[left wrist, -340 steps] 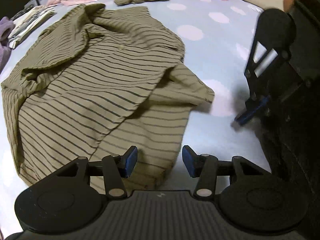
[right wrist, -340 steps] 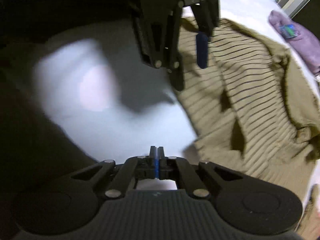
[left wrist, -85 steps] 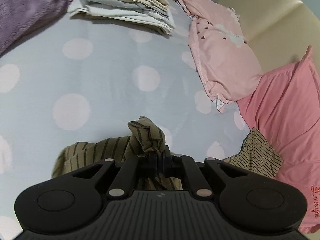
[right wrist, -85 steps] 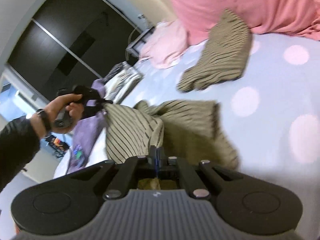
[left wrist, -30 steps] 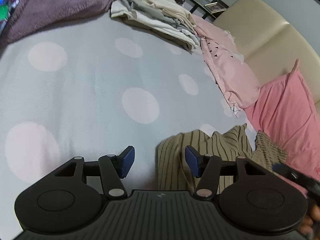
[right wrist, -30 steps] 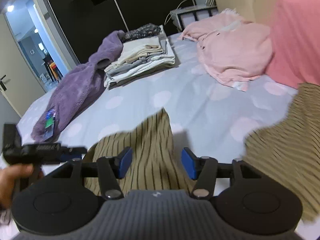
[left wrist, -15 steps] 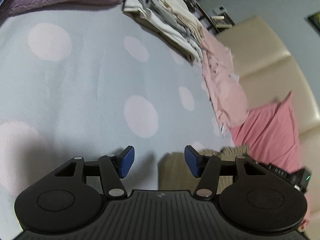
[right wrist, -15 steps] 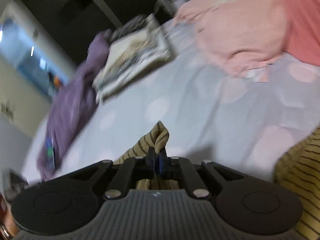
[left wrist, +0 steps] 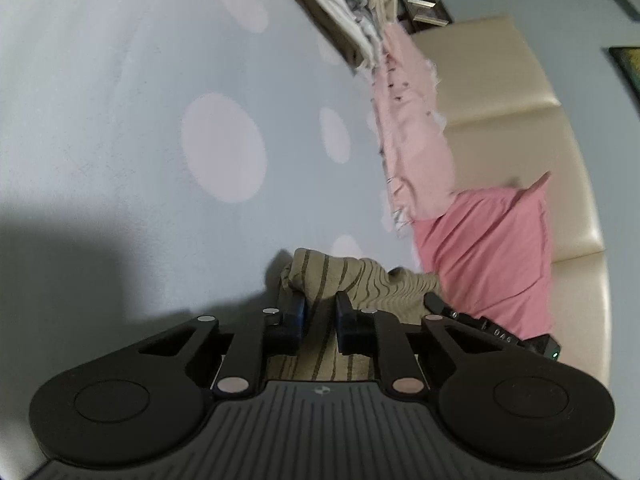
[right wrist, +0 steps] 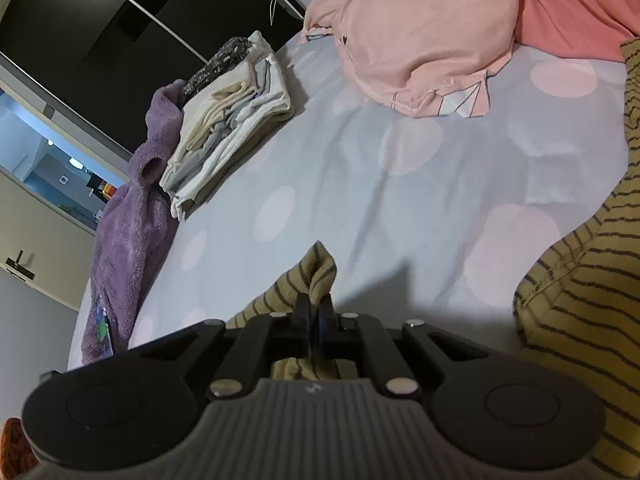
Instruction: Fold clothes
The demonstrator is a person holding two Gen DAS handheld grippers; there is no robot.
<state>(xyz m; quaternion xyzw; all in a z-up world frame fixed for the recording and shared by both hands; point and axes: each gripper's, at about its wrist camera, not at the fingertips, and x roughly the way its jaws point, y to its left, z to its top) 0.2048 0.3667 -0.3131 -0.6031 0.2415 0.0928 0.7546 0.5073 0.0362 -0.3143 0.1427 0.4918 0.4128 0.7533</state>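
No containers in either view, just cloth on a bed.

Left gripper (left wrist: 320,318): jaws have just been closing, now narrow, with a ridge of the olive striped garment (left wrist: 352,280) between the pads. Fabric fills the gap and bunches up ahead of the fingertips; looks like a pinch on it. Right gripper (right wrist: 314,320): fingers pressed nearly together, pinching a peaked corner of the same striped garment (right wrist: 316,270), which sticks up just past the tips. The right gripper's black body (left wrist: 492,330) shows just right of the left fingers in the left view.

More striped olive cloth (right wrist: 580,300) lies to the right of the right fingers; can't tell if it's part of the held garment or a second piece.

Surface: pale blue sheet with pink dots (right wrist: 400,184), ahead of both grippers. Beyond the right fingertips, up-left: a folded stack of white/cream laundry (right wrist: 228,120), touching a purple fleece garment (right wrist: 132,216) on its left. Far ahead and right: light pink pillow (right wrist: 424,28), then a deeper pink pillow (left wrist: 492,256). Cream padded headboard (left wrist: 520,120) behind them. Dark wardrobe doors (right wrist: 100,12) and a lit doorway (right wrist: 48,164) far left.

Versus a second ago: both sets of fingers were spread wide over the garment's edge; now both are clamped down on it. Right closed first, left followed half a second later. Stack, fleece, pillows unchanged.
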